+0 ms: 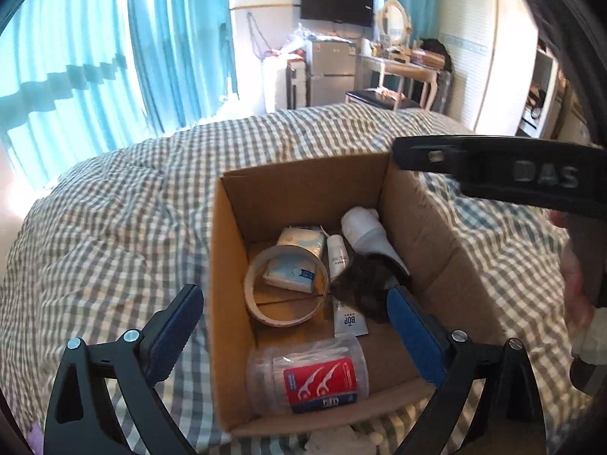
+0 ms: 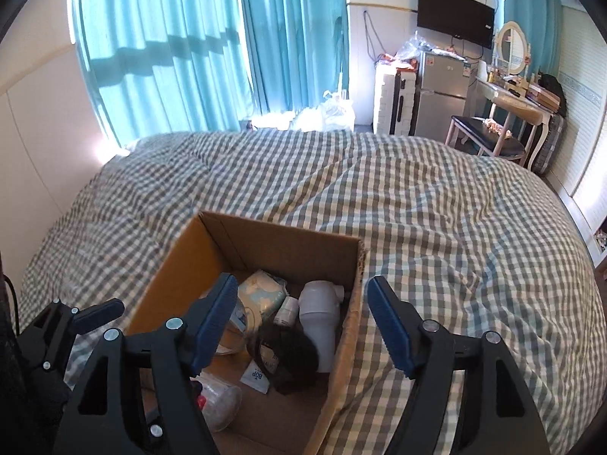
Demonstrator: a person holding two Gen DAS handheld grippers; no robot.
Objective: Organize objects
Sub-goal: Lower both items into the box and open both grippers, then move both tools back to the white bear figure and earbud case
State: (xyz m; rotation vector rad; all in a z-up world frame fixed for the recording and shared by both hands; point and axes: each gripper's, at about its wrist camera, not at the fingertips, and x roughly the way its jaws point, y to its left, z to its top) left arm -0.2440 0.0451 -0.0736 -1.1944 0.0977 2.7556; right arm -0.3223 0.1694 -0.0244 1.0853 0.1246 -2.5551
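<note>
Several small things lie together inside an open cardboard box (image 1: 299, 204) that sits on the bed, on a grey-and-white checked duvet (image 1: 114, 227). Nearest the front wall is a clear jar of floss picks (image 1: 307, 375) on its side, its red label facing up. Behind it a roll of tape (image 1: 286, 290) lies flat, ringed partly over a pale tissue pack (image 1: 299, 254), so the pack shows through the hole. Just beside the roll to the right stands a small white tube (image 1: 337, 256), and next to that a white bottle (image 1: 366, 233) leans toward the box's right wall, its dark lower end touching a crumpled black item (image 1: 364, 284) whose make I cannot tell. A small white sachet marked BOP (image 1: 349, 320) rests on the box floor between the black item and the jar. The left tongs (image 1: 299, 341) hover over the front of the box, spread wide and gripping nothing, the left finger outside the box wall and the right one over its interior. The right tongs (image 2: 303, 326) hang above the box's right side, likewise parted and empty, one finger over the contents and the other outside over the duvet. Beyond the bed hang teal curtains (image 2: 170, 49), with a wall television (image 2: 455, 11), a small fridge (image 2: 442, 91) and a dressing counter (image 2: 508, 94) at the far wall.
</note>
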